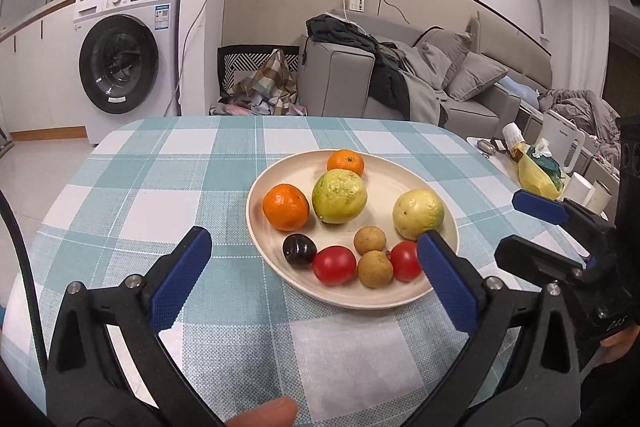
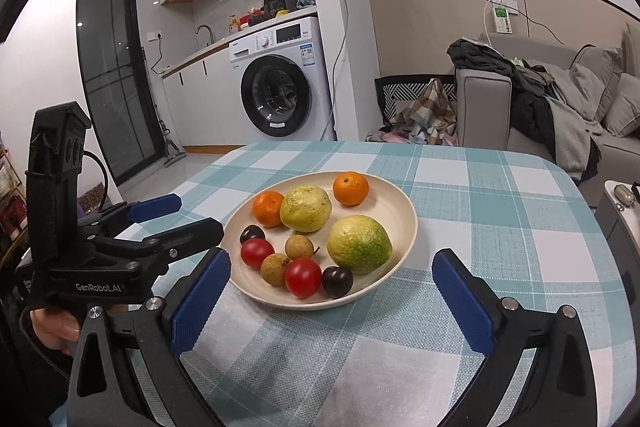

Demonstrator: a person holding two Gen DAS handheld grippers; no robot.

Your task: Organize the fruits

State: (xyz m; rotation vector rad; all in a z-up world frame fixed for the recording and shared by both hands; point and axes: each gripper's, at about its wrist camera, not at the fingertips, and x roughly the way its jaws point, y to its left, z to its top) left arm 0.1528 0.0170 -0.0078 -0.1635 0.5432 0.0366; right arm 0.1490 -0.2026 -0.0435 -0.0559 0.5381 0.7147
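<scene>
- Left wrist view: the left gripper [image 1: 312,269] hangs spread wide and empty just short of the plate [image 1: 276,259]; the right gripper [image 2: 332,277] is likewise spread and empty on the plate's near side
- All fruit lies on the plate: two oranges [image 1: 285,207], two guavas [image 1: 339,195], two tomatoes [image 1: 334,265], two longans [image 1: 370,240], one dark plum [image 1: 299,250]
- Judged step: gathering looks done, both hands clear of the plate
- A next move, if any, needs only a check that nothing rolls off the plate
</scene>
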